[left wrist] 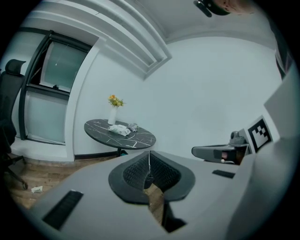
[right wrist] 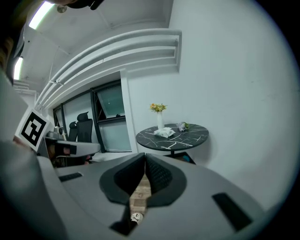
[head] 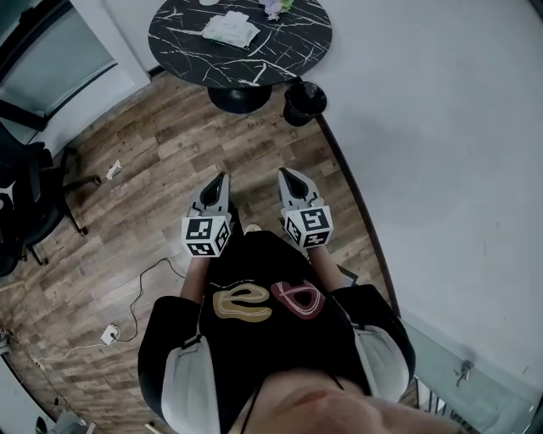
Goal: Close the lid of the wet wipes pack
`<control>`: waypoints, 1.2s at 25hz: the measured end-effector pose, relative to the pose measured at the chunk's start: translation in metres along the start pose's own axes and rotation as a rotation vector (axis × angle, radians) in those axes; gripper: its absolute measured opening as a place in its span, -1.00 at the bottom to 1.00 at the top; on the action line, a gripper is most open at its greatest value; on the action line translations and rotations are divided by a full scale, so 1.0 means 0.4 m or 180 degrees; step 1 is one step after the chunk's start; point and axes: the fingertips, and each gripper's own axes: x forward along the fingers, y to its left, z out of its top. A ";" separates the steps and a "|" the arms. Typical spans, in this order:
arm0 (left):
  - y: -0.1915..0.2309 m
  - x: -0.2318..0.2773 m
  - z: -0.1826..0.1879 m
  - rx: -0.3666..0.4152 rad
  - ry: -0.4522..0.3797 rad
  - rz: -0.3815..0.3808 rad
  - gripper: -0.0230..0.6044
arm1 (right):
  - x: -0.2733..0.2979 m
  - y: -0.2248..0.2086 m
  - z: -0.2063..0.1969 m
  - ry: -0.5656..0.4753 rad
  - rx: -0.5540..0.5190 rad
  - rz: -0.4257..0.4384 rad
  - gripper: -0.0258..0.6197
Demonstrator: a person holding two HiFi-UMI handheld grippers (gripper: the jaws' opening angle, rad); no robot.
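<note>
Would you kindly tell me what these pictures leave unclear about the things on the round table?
- Wet wipes pack: far off and small in every view, so whether its lid is open or closed cannot be told.
- Vase of flowers: cut off by the head view's top edge, and tiny in both gripper views.
- Small object beside the pack: too small to identify in any view.
</note>
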 end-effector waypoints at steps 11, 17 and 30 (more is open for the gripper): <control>0.149 0.208 0.121 0.0061 0.0031 -0.0264 -0.86 | 0.219 -0.038 0.092 -0.0004 0.0079 -0.0083 -0.88; 0.238 0.311 0.192 0.0159 0.0080 -0.0439 -0.86 | 0.354 -0.034 0.136 -0.0007 0.0154 -0.0116 -0.88; 0.378 0.409 0.240 0.0205 0.0215 -0.0653 -0.86 | 0.533 0.006 0.180 0.0002 0.0222 -0.0189 -0.89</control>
